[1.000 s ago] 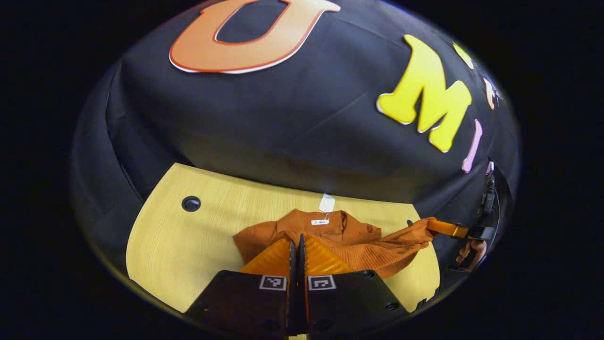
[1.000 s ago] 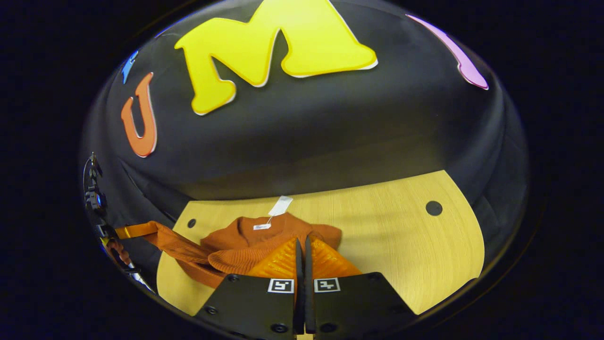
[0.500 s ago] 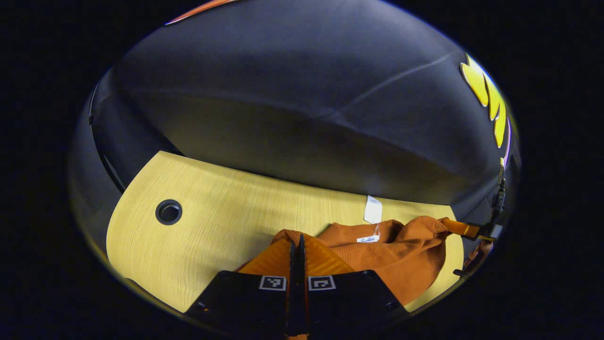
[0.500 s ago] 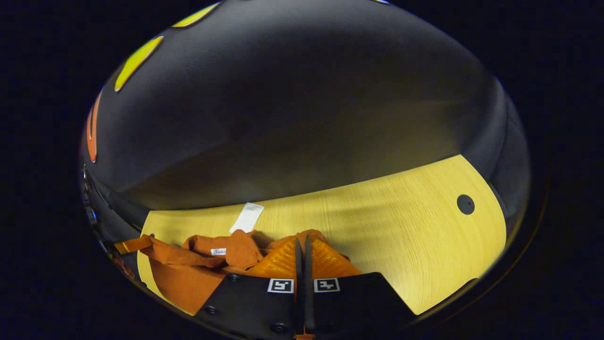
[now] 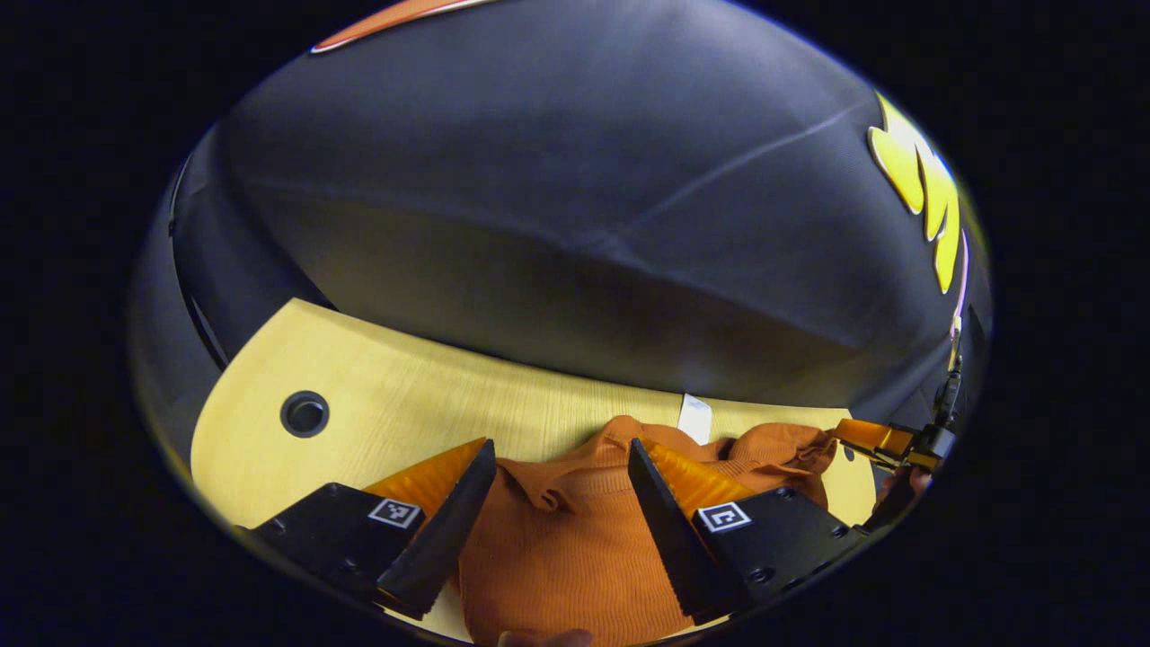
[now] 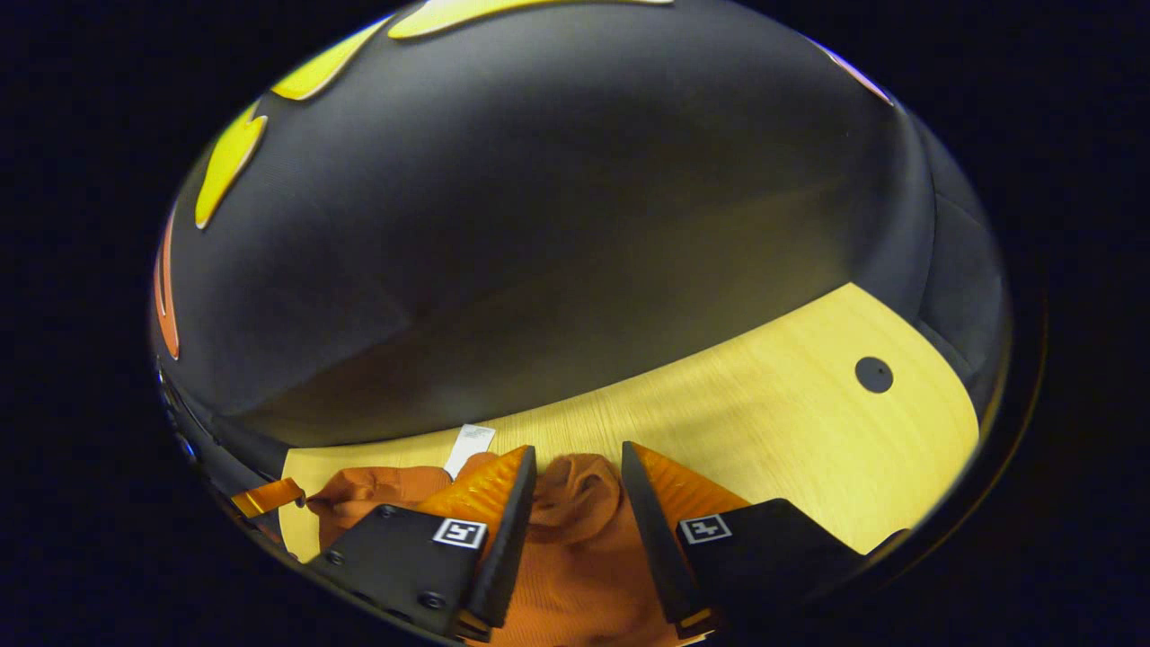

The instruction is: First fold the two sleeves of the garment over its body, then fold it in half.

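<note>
Spreading wide, the left gripper has its jaws apart over the rust-orange garment, which lies bunched between its fingers. The right gripper gapes likewise above that garment on the wooden table, a white tag just ahead.

My left gripper view sits low and close over the table, looking forward between its own fingers across the garment toward the booth's cloth wall. My right gripper view does likewise from the other side, equally near. Both share the garment, its white tag, the table and wall; each catches the other gripper at its edge.
</note>
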A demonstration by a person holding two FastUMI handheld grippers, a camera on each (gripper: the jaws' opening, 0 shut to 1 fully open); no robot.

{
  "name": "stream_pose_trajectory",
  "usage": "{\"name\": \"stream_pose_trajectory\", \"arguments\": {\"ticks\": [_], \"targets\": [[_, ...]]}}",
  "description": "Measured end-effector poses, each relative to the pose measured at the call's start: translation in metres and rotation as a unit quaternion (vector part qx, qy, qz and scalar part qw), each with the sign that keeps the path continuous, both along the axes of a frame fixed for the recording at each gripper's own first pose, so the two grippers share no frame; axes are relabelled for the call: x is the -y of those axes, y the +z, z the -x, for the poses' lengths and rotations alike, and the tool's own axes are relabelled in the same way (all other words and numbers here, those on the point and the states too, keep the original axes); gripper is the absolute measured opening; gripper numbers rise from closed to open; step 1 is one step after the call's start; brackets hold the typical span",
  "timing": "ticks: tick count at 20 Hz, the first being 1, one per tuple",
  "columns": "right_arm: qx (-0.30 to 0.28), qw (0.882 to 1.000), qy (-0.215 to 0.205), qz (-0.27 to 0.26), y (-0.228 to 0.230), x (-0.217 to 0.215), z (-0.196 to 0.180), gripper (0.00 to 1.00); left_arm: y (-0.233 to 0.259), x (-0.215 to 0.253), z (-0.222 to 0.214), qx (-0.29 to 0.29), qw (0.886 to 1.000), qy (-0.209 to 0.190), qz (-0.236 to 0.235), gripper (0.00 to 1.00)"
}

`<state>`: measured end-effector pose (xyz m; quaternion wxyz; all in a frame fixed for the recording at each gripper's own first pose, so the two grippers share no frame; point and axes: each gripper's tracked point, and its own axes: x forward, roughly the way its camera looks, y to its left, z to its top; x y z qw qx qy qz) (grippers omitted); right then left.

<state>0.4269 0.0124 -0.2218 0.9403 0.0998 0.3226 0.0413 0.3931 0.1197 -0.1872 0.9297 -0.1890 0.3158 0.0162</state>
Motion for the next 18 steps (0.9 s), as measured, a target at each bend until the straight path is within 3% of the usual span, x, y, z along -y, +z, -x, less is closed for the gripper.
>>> {"name": "stream_pose_trajectory", "arguments": {"ticks": [1, 2, 3, 4, 6, 7, 9, 12, 14, 16, 18], "targets": [[0.007, 1.0, 0.006, 0.003, 0.007, -0.001, 0.008, 0.63, 0.012, 0.0, 0.002, 0.013, 1.0, 0.005, 0.0, 0.96], [0.015, 1.0, 0.012, 0.005, 0.019, 0.001, 0.022, 0.72, 0.026, 0.001, 0.007, 0.025, 1.0, 0.009, 0.002, 0.96], [0.028, 0.999, 0.015, 0.003, 0.028, 0.001, 0.032, 0.74, 0.042, 0.002, 0.013, 0.041, 0.999, 0.013, 0.004, 0.96], [0.041, 0.999, 0.019, 0.002, 0.042, 0.001, 0.045, 0.68, 0.059, 0.004, 0.02, 0.06, 0.998, 0.017, 0.001, 0.96], [0.071, 0.997, 0.028, 0.003, 0.076, 0.002, 0.073, 0.67, 0.095, 0.003, 0.039, 0.096, 0.995, 0.024, -0.03, 0.96], [0.089, 0.995, 0.033, 0.003, 0.096, 0.0, 0.088, 0.76, 0.119, 0.005, 0.051, 0.121, 0.991, 0.029, -0.045, 0.96], [0.126, 0.991, 0.046, 0.007, 0.141, 0.001, 0.123, 0.77, 0.164, 0.013, 0.079, 0.159, 0.985, 0.037, -0.058, 0.96], [0.194, 0.978, 0.072, 0.016, 0.217, -0.004, 0.18, 0.81, 0.234, 0.025, 0.128, 0.221, 0.971, 0.06, -0.071, 0.96], [0.256, 0.962, 0.085, 0.036, 0.266, -0.002, 0.214, 0.82, 0.265, 0.037, 0.158, 0.246, 0.963, 0.068, -0.086, 0.96], [0.29, 0.95, 0.09, 0.066, 0.294, 0.004, 0.251, 0.9, 0.289, 0.044, 0.186, 0.267, 0.954, 0.077, -0.114, 0.98], [0.308, 0.943, 0.104, 0.073, 0.309, 0.002, 0.288, 0.92, 0.313, 0.06, 0.212, 0.294, 0.945, 0.074, -0.119, 0.97]]}}
